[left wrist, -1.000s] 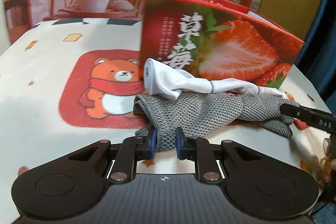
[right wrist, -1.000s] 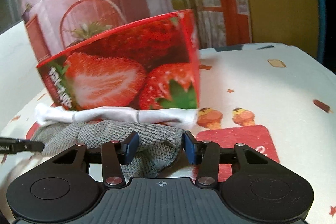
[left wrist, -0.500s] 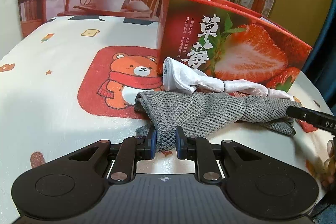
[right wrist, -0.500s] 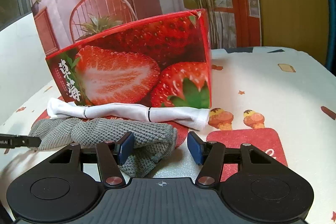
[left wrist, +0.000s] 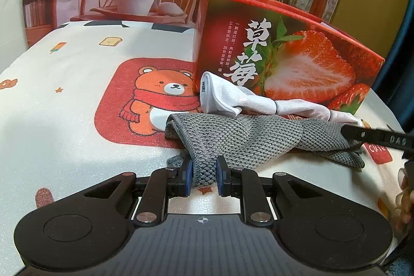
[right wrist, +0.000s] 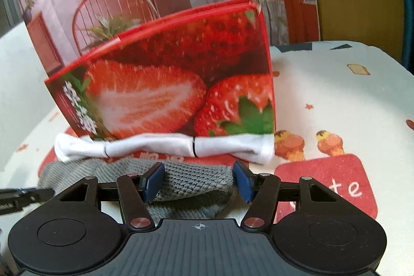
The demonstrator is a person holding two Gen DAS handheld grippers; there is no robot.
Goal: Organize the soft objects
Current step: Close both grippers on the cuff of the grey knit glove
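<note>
Barely started. Grey knit cloth (left wrist: 248,139) and white sock (left wrist: 233,101) both on counter (left wrist: 64,120) before strawberry box (left wrist: 292,64). Left gripper (left wrist: 204,175) fingers clamped on cloth end; right gripper (right wrist: 198,181) fingers just spread, cloth between, unpinched. Nothing boxed.

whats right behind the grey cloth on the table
A twisted white cloth lies just behind the grey cloth, and behind that stands the strawberry box. The box's lower edge is covered by them; its inside cannot be seen.
</note>
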